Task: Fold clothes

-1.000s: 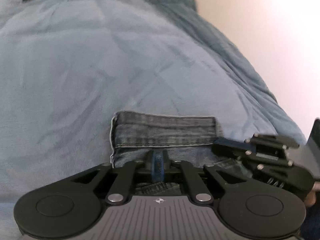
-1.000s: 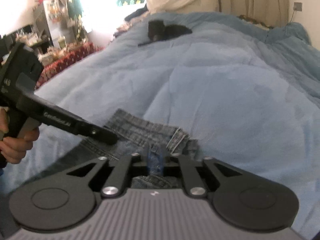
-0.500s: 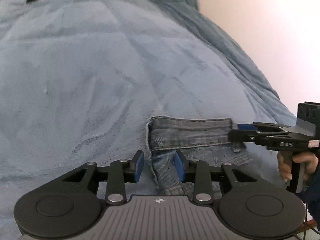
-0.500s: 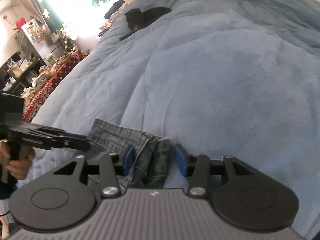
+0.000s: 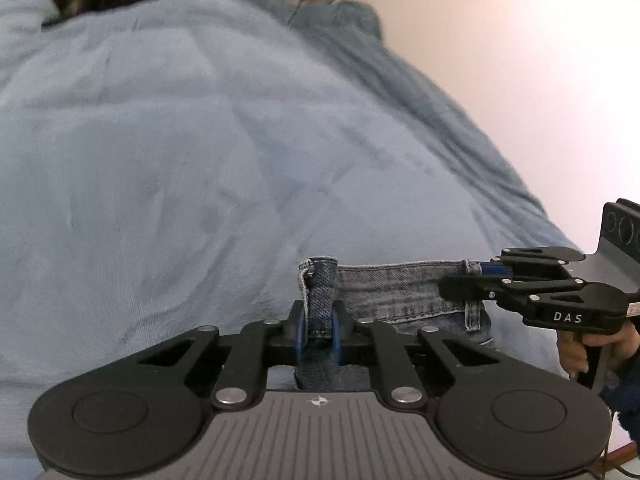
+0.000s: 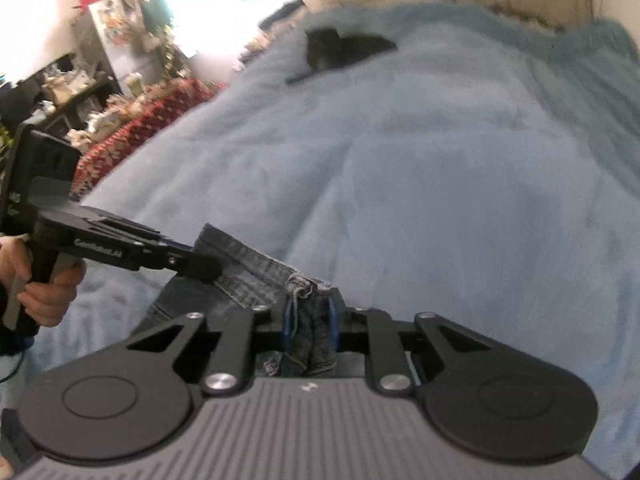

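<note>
The left gripper [image 5: 319, 330] has just been closing, and its blue pads now pinch a bunched corner of the jeans [image 5: 396, 292], denim filling the gap between them. The right gripper [image 6: 309, 322] has likewise just been closing and now clamps the other corner, where a frayed edge with loose threads sticks up between its pads. Between the two grips the denim band is stretched nearly taut, just above the blue blanket [image 5: 200, 184] that covers the bed.

Judging from this, the folding is at an early stage: both corners are gripped, but no fold shows yet. Most of the garment lies below the tools and out of sight, so how much is already doubled over cannot be told. Carrying the held edge over and laying it flat looks to be what remains.

The left wrist view shows the right gripper [image 5: 472, 280] from the side, with a hand [image 5: 580, 352] on its handle, and a pale wall to the right. The right wrist view shows the left gripper [image 6: 200, 266] side-on with its hand [image 6: 44, 292], plus a cluttered room, a red patterned cloth [image 6: 148, 120] and a bright window beyond the bed. Both views catch a dark object [image 6: 340, 50] lying far up the blanket; what it is cannot be made out.
</note>
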A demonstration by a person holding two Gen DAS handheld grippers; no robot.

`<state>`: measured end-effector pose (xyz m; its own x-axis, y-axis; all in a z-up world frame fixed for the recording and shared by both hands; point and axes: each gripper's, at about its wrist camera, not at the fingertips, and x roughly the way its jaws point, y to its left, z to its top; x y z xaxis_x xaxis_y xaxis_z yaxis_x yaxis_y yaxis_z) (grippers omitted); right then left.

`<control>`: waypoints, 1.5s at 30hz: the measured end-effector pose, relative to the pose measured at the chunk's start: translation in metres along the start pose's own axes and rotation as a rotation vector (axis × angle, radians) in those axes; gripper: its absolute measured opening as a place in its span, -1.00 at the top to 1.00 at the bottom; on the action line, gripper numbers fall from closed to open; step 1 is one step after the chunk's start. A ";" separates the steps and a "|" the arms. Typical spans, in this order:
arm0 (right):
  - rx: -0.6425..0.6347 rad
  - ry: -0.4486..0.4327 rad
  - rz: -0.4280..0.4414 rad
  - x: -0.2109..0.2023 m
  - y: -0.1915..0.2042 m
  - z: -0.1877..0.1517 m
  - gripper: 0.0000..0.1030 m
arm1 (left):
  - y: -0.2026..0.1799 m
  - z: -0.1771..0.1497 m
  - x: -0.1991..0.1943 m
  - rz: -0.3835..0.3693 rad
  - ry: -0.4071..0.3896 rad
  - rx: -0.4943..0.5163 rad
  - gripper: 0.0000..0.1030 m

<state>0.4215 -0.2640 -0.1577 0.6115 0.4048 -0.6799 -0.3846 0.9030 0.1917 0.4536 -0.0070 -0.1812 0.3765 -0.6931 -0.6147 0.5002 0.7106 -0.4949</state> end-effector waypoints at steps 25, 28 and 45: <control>-0.458 -0.125 0.014 -0.190 0.141 -0.215 0.45 | -0.161 -0.228 -0.142 0.083 0.013 0.480 0.76; -0.433 -0.098 -0.006 -0.186 0.152 -0.248 0.41 | -0.156 -0.240 -0.134 0.089 0.037 0.441 0.70; -0.030 -0.133 0.076 -0.221 0.116 -0.232 0.31 | -0.151 -0.251 -0.194 0.099 0.009 0.360 0.20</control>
<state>0.0812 -0.2820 -0.1495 0.6649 0.4894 -0.5643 -0.4528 0.8649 0.2166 0.1095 0.0507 -0.1416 0.4310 -0.6212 -0.6545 0.7044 0.6850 -0.1862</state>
